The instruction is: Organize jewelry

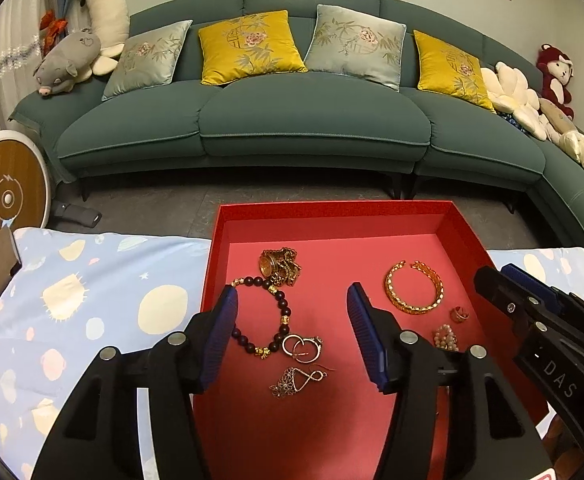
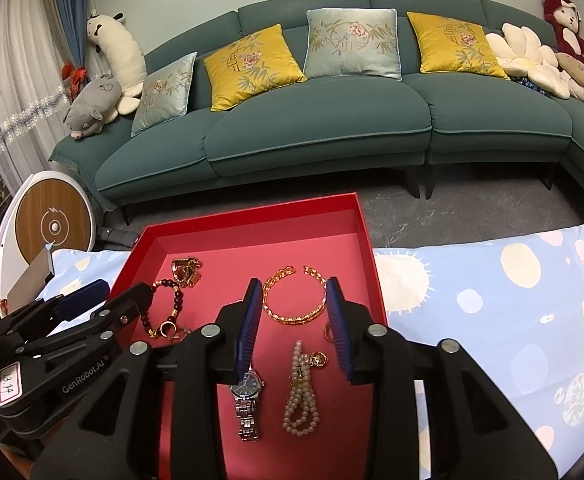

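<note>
A red tray (image 1: 332, 210) (image 2: 252, 210) holds jewelry. In the left wrist view I see a dark bead bracelet (image 1: 282, 314), a gold watch and chain (image 1: 280, 266), a gold bangle (image 1: 414, 293), a gold ring (image 1: 460, 314), hoop earrings (image 1: 302, 349) and a filigree piece (image 1: 296, 380). The right wrist view adds a silver watch (image 2: 247, 400), a pearl strand (image 2: 302, 396) and the bangle (image 2: 296, 300). My left gripper (image 1: 292, 304) is open above the bead bracelet. My right gripper (image 2: 294, 292) is open above the bangle. Both are empty.
The tray sits on a blue cloth with pale dots (image 1: 72, 300) (image 2: 512, 300). Beyond it are grey floor and a teal sofa (image 1: 312, 120) with cushions and soft toys. A round wood-faced device (image 1: 8, 196) stands at the left.
</note>
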The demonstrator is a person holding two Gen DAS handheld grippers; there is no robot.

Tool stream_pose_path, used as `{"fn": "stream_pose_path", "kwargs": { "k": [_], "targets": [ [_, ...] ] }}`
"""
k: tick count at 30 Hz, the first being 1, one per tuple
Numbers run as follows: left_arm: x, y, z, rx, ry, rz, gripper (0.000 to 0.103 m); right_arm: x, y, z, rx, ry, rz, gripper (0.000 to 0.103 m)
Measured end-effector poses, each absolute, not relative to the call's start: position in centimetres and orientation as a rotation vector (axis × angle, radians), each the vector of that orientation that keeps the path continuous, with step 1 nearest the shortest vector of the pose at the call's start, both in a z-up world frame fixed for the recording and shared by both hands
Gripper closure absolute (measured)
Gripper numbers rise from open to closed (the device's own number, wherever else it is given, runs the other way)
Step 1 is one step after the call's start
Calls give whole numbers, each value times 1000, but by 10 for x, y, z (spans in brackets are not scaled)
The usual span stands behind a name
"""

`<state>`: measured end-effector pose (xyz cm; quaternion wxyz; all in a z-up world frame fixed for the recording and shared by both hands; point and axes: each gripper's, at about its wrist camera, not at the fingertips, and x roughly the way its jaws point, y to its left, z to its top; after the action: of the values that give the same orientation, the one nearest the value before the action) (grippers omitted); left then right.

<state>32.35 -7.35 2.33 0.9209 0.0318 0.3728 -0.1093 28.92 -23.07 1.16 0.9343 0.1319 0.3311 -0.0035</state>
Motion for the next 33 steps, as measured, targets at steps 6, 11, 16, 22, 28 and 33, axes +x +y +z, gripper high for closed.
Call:
{"fn": "stream_pose_path", "kwargs": {
  "k": [6, 11, 16, 22, 28, 33],
  "targets": [
    [314, -65, 52, 26, 736, -238, 48, 276, -232, 34, 278, 645, -8, 70],
    [293, -54, 88, 5, 716, -242, 48, 253, -236, 70, 305, 609, -21, 70],
    [263, -35, 122, -63, 714, -250, 48, 216, -236, 108, 337, 571, -41, 54],
    [204, -11, 128, -39, 701, -237, 48, 153, -226, 115, 297, 584, -58, 50],
    [158, 2, 106, 60, 690, -163, 48, 108, -215, 85, 281, 692, -70, 50],
    [151, 2, 89, 100, 718, -139, 48, 89, -196, 82, 229, 680, -67, 49]
  ]
}}
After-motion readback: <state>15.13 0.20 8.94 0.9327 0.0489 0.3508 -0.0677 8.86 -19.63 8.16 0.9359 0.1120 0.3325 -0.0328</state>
